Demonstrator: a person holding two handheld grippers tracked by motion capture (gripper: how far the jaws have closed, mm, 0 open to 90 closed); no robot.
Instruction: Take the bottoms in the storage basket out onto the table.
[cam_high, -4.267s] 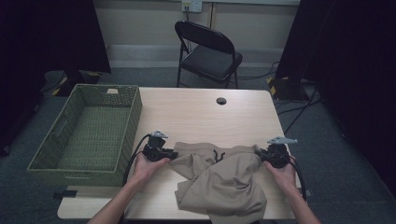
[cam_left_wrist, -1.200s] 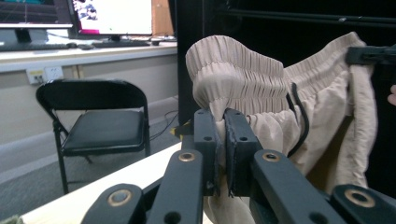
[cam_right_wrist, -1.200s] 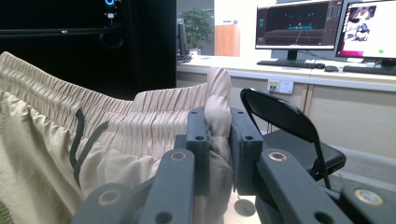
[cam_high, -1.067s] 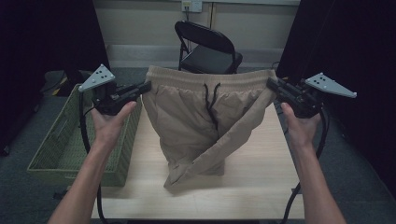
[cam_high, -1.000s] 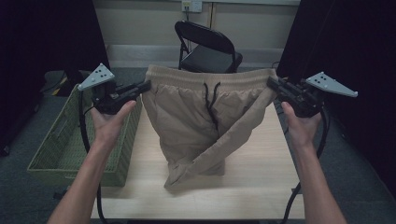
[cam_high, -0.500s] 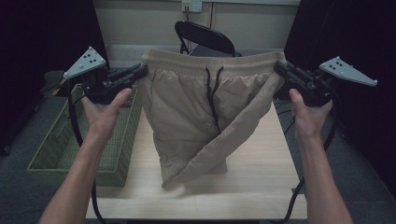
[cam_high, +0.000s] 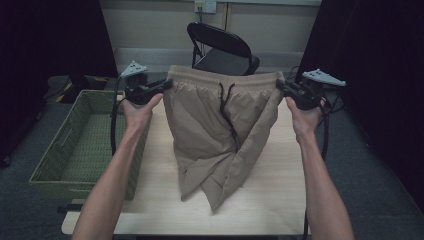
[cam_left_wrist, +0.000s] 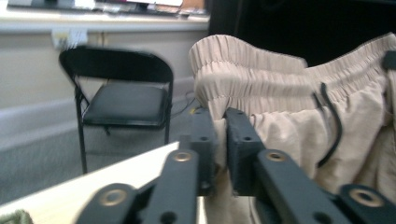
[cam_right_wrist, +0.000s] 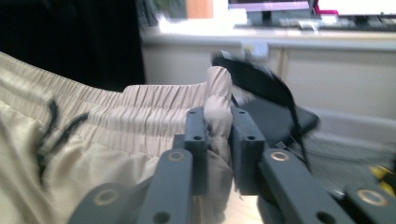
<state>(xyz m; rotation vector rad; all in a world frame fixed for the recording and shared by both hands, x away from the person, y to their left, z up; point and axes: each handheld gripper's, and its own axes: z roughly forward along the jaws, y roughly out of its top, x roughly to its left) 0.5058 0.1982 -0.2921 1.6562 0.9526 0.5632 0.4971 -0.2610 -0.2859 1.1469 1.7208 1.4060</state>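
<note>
A pair of beige shorts (cam_high: 220, 125) with a black drawstring hangs by its elastic waistband over the wooden table (cam_high: 280, 195). The leg ends rest crumpled on the tabletop. My left gripper (cam_high: 167, 85) pinches the waistband's left corner, and its jaws have just been opening a little with the fabric (cam_left_wrist: 280, 93) still between them (cam_left_wrist: 220, 126). My right gripper (cam_high: 281, 86) holds the right corner. Its jaws have also just been opening slightly, with the gathered band (cam_right_wrist: 140, 107) still pressed between the pads (cam_right_wrist: 219, 122).
A green woven basket (cam_high: 55, 165) stands at the table's left side. A black folding chair (cam_high: 220, 50) is behind the table's far edge. Bare tabletop lies to the right of the shorts and in front of them.
Both hands have come down and closer together, so the waistband sits lower. More of the legs now lies on the table.
</note>
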